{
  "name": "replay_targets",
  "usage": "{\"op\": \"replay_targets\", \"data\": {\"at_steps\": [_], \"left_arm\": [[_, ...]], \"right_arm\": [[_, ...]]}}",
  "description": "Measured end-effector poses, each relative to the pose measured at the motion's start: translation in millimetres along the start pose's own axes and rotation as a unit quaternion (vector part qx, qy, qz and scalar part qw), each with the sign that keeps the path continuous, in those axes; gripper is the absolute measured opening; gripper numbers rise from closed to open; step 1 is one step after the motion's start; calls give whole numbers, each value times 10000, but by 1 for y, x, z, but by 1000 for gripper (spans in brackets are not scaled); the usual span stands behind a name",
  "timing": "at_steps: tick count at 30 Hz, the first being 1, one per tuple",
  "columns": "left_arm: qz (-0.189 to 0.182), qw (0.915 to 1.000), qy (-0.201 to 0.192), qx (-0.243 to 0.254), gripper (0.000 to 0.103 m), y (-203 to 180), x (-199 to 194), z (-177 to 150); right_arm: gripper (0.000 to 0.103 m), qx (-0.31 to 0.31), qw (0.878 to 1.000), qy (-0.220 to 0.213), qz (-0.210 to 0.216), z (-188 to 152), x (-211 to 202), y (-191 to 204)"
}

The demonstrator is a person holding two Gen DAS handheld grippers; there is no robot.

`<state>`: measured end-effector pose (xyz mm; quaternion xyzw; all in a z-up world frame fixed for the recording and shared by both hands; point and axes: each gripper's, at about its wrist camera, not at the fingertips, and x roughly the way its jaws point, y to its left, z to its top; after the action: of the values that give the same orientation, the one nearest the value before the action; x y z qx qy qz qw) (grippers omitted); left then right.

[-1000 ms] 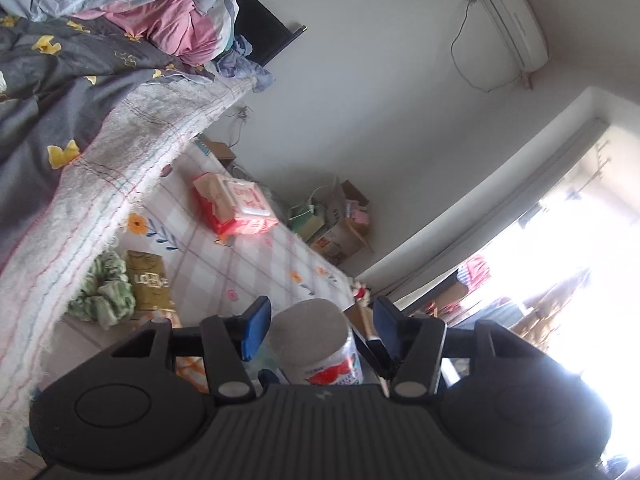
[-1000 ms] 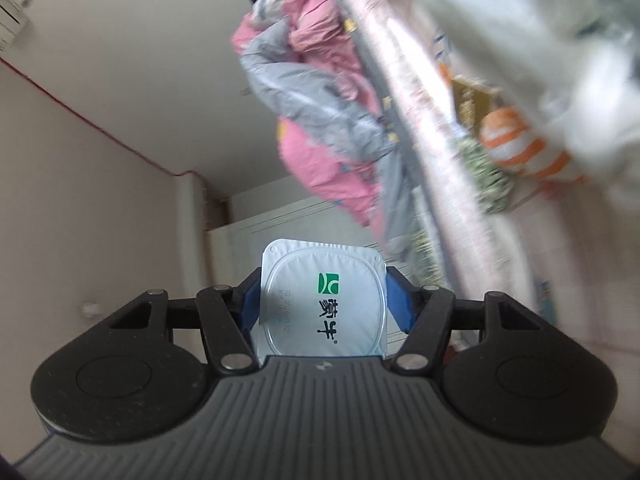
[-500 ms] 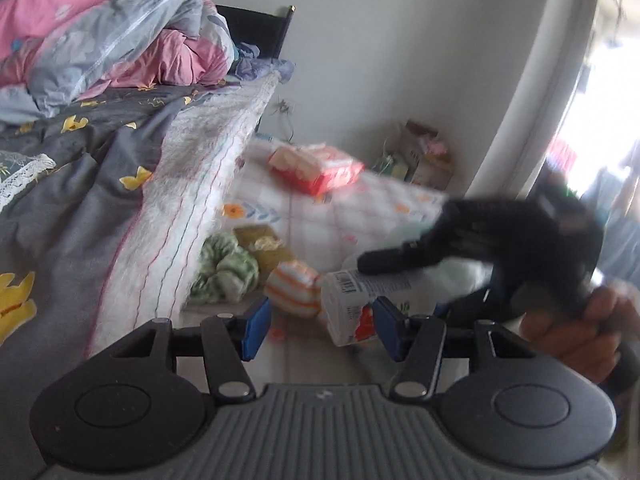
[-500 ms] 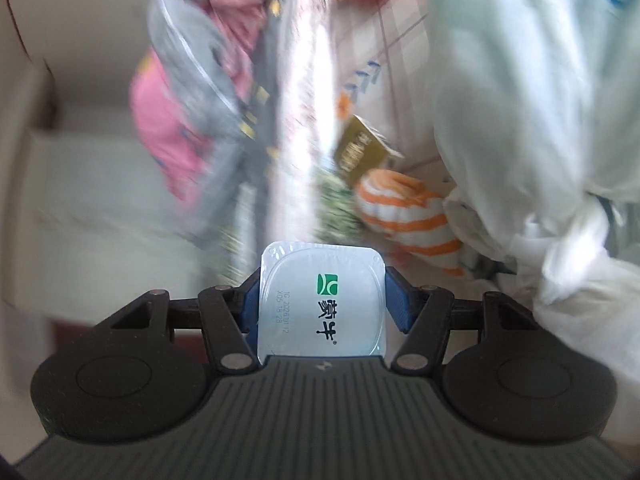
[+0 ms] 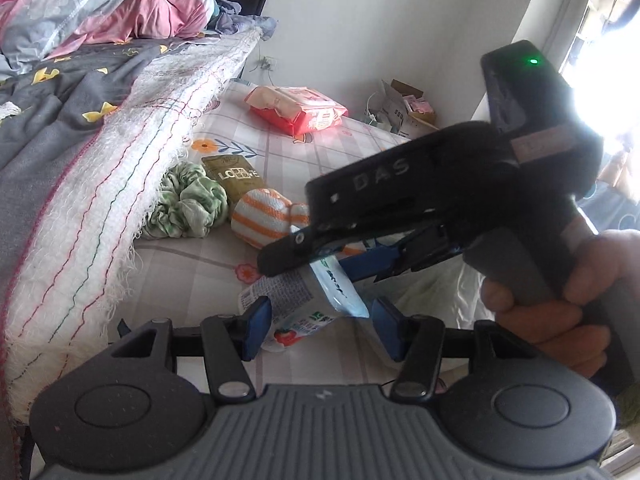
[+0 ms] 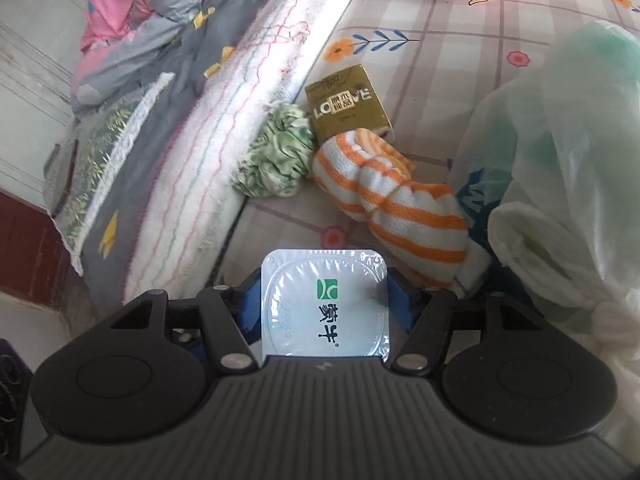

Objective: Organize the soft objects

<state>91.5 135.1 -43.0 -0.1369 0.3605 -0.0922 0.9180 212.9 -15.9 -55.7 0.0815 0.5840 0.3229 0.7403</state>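
**Yogurt cup clamped over a crowded mattress**

Yogurt cup (image 6: 325,307), a square white plastic tub with a clear foil lid and green logo, sits clamped between the blue pads of the right gripper (image 6: 325,308), held above the floral checked mattress sheet (image 6: 420,60). In the left wrist view the same cup (image 5: 296,300) hangs tilted from the right gripper (image 5: 320,252), its body lying between the spread blue pads of the left gripper (image 5: 320,320), whose jaws stand apart; whether either pad touches it cannot be told. A bare hand (image 5: 560,296) grips the right tool's handle.

Just beyond the cup lies an orange-and-white striped rolled sock (image 6: 392,196), touching a crumpled green patterned cloth scrunchie (image 6: 276,152) and overlapping the near edge of an olive-gold carton (image 6: 348,108). A fringed white woven blanket (image 6: 224,128) runs along the sheet's left edge, over grey bedding (image 5: 36,136). A translucent white plastic bag (image 6: 560,152) bulks on the right, beside the sock. A red-and-pink tissue pack (image 5: 296,110) rests at the far end.
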Motion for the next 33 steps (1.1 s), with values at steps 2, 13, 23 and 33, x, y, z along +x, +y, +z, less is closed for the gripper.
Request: {"op": "replay_targets", "data": {"at_steps": [2, 13, 23, 33], "left_arm": [[35, 10000, 16, 70, 56, -1, 1, 0], [568, 9964, 70, 626, 59, -7, 10, -6], [864, 9942, -118, 623, 49, -6, 13, -3], [859, 9934, -247, 717, 49, -17, -7, 7]], "right_arm": [[63, 171, 9995, -19, 270, 0, -3, -4], [53, 718, 9944, 16, 772, 1, 4, -19], [36, 885, 9910, -29, 1005, -3, 11, -21], [34, 945, 9866, -210, 1316, -13, -11, -20]]}}
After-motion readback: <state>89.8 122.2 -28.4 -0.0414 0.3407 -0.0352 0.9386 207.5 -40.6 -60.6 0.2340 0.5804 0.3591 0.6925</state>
